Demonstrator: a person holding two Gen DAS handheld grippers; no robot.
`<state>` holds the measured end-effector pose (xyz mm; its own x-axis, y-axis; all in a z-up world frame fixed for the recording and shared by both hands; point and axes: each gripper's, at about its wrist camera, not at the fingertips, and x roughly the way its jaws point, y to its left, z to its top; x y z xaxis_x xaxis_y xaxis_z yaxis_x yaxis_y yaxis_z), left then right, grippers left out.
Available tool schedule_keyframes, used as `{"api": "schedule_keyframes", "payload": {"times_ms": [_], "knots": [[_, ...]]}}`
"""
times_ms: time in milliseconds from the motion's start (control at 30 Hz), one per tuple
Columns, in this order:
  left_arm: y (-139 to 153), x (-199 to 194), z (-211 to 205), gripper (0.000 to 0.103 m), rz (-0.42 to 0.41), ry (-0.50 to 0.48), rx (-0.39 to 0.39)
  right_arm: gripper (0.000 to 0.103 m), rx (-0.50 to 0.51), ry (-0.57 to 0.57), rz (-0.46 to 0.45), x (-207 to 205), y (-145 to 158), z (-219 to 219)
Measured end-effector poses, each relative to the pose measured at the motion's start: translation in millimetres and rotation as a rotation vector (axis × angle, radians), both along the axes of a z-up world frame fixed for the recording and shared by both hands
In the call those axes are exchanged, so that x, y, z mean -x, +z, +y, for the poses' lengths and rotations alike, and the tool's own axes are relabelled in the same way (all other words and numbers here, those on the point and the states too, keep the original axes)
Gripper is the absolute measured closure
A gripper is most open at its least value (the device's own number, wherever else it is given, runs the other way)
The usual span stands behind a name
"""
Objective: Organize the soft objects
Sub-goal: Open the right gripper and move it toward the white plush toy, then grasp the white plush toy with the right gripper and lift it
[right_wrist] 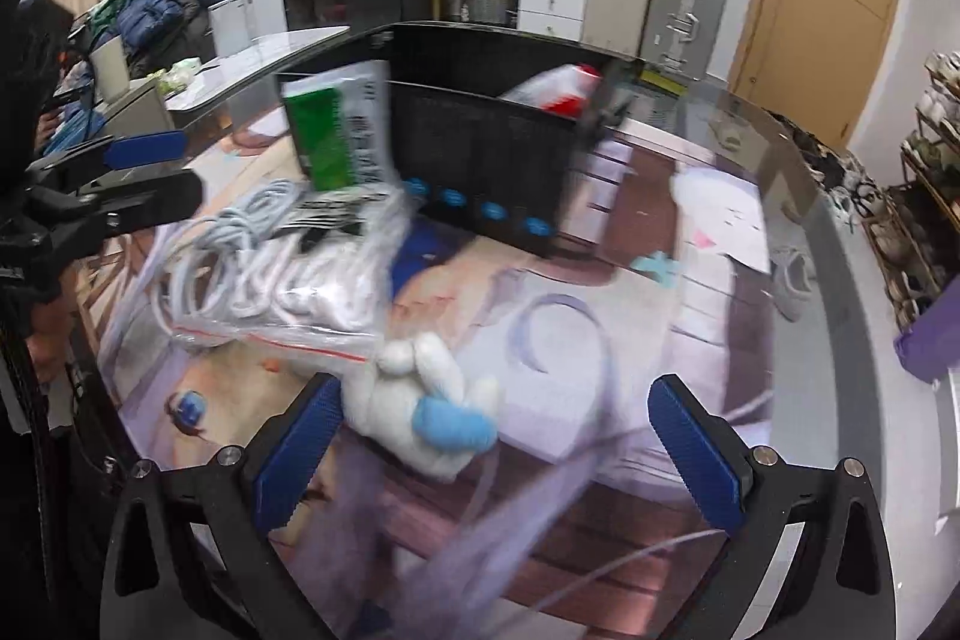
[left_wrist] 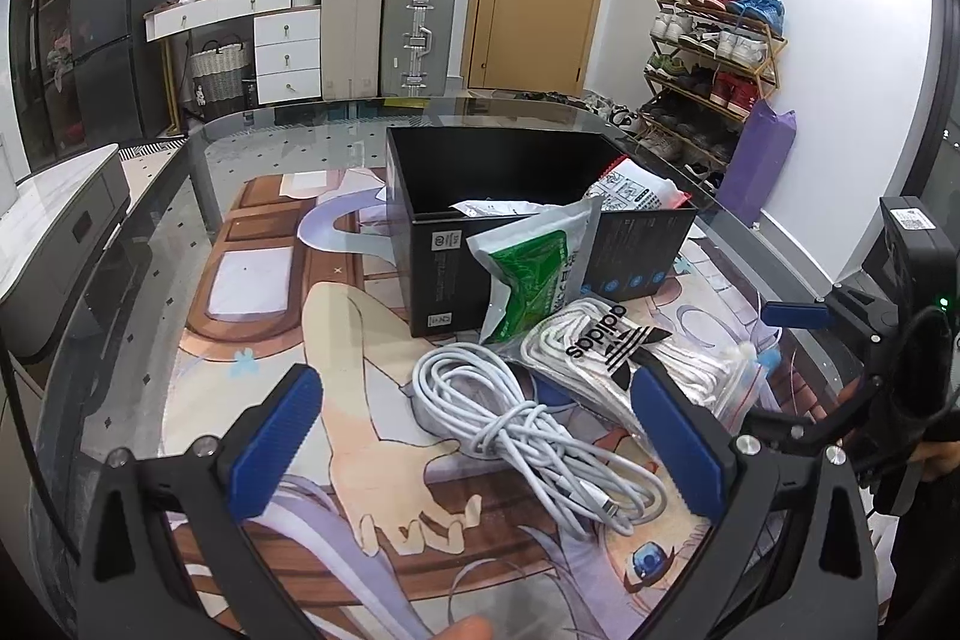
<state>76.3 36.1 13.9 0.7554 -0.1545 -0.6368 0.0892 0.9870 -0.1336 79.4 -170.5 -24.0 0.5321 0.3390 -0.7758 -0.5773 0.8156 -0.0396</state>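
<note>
A black box [left_wrist: 480,220] stands on the glass table; a red-and-white packet [left_wrist: 636,187] lies inside it. A green-and-white pouch [left_wrist: 534,268] leans on its front wall. A coiled white cable [left_wrist: 528,424] and an adidas zip bag of white cord [left_wrist: 624,352] lie in front. My left gripper [left_wrist: 480,451] is open just above the cable. In the right wrist view, a white plush toy with a blue part [right_wrist: 432,406] lies between the fingers of my open right gripper [right_wrist: 498,451]; the box [right_wrist: 486,148], pouch [right_wrist: 336,130] and zip bag [right_wrist: 288,292] are beyond.
The table [left_wrist: 180,280] has a printed anime mat under glass and curved edges. My right gripper [left_wrist: 798,316] shows at the right of the left wrist view. Suitcases [left_wrist: 384,34], drawers and a shoe rack [left_wrist: 708,58] stand behind.
</note>
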Motion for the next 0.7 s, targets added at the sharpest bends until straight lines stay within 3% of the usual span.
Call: {"api": "schedule_keyframes", "payload": {"times_ms": [233,433,700], "knots": [[-1,1,-1,0.0,0.002,0.001,-0.004,0.0,-0.011,-0.046,-0.009,-7,1,-11],[0,1,-3,0.0,-0.006,0.006,0.001,0.0,-0.107,0.046,0.057,6,4,1],[0,1,-1,0.0,-0.001,0.009,0.005,0.0,-0.087,0.04,0.083,8,-6,24]]}}
